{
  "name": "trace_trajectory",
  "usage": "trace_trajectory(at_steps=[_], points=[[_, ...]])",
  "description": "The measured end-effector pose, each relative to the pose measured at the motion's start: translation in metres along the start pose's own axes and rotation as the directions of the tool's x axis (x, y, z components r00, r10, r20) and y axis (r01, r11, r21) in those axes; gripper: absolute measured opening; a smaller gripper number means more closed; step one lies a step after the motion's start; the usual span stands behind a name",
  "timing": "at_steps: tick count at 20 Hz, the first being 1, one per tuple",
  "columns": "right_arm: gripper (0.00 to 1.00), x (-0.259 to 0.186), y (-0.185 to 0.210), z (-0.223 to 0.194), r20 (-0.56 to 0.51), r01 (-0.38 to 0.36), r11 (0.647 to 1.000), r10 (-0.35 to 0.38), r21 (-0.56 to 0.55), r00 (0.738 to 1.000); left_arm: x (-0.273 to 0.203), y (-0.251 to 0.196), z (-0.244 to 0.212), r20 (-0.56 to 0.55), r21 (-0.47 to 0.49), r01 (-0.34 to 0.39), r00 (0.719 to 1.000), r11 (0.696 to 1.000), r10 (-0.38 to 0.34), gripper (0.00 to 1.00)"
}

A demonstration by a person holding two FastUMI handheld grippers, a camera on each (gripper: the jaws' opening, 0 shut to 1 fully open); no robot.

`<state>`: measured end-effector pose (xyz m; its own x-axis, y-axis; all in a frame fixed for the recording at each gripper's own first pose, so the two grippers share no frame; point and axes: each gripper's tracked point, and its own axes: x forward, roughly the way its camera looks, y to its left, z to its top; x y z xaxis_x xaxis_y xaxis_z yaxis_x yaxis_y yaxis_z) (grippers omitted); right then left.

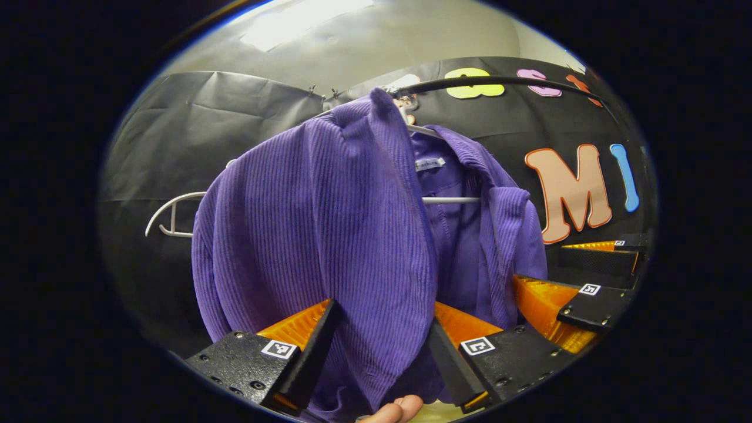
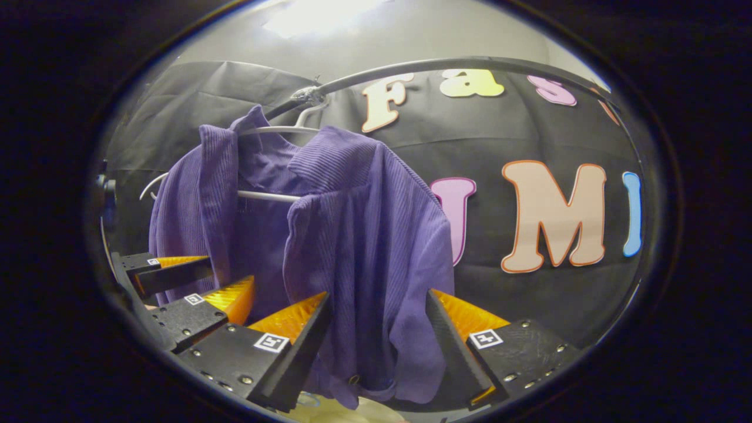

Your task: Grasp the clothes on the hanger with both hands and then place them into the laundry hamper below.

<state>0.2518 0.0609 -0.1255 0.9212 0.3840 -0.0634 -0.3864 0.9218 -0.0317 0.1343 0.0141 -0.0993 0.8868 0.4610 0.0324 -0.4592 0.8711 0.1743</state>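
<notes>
Both tools raised, left tool (image 1: 382, 346) and right tool (image 2: 376, 346) each spread wide around purple shirt (image 1: 329, 235) on white hanger (image 1: 170, 214), black rail (image 2: 446, 63) above

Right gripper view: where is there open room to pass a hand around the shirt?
Open: right of the purple shirt, along the black cloth wall below the rail. Crowded: left, where the left gripper sits against the shirt.

Dim booth, lit from above, with strong fisheye bend.

Bright overexposed glare from a ceiling light (image 1: 305, 20) at the top of both views, washing out detail there. Soft shadow in the folds of the purple shirt (image 1: 329, 235), sharp enough to show its ribbing. Curved rail (image 2: 446, 63) and darkened, slightly blurred edges from lens distortion.
</notes>
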Motion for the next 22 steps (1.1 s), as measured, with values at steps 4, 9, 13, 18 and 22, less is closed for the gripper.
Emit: trace_trajectory(at_steps=[4, 9, 13, 18, 22], points=[[0.94, 0.003, 0.029, 0.005, 0.038, -0.033, 0.993, 0.029, 0.115, 0.999, 0.006, 0.013, -0.001, 0.02, 0.05, 0.045, 0.999, 0.998, -0.046, 0.51], [0.92, 0.001, 0.046, 0.006, 0.063, -0.018, 0.997, 0.013, 0.08, 0.998, 0.011, 0.043, -0.002, 0.006, -0.045, 0.106, 0.994, 0.993, -0.106, 0.12], [0.95, 0.013, 0.068, 0.002, 0.044, -0.019, 0.998, 0.016, 0.066, 0.999, 0.005, 0.038, -0.002, -0.016, -0.195, 0.255, 0.965, 0.947, -0.264, 0.07], [0.96, 0.015, 0.074, -0.011, 0.026, 0.101, 0.993, -0.099, -0.068, 0.995, 0.0, 0.042, -0.004, -0.021, -0.246, 0.328, 0.939, 0.912, -0.344, 0.03], [0.96, 0.037, 0.045, 0.0, -0.002, 0.169, 0.984, -0.169, 0.061, 0.986, -0.014, 0.035, 0.002, -0.018, -0.19, 0.375, 0.923, 0.907, -0.385, 0.01]])
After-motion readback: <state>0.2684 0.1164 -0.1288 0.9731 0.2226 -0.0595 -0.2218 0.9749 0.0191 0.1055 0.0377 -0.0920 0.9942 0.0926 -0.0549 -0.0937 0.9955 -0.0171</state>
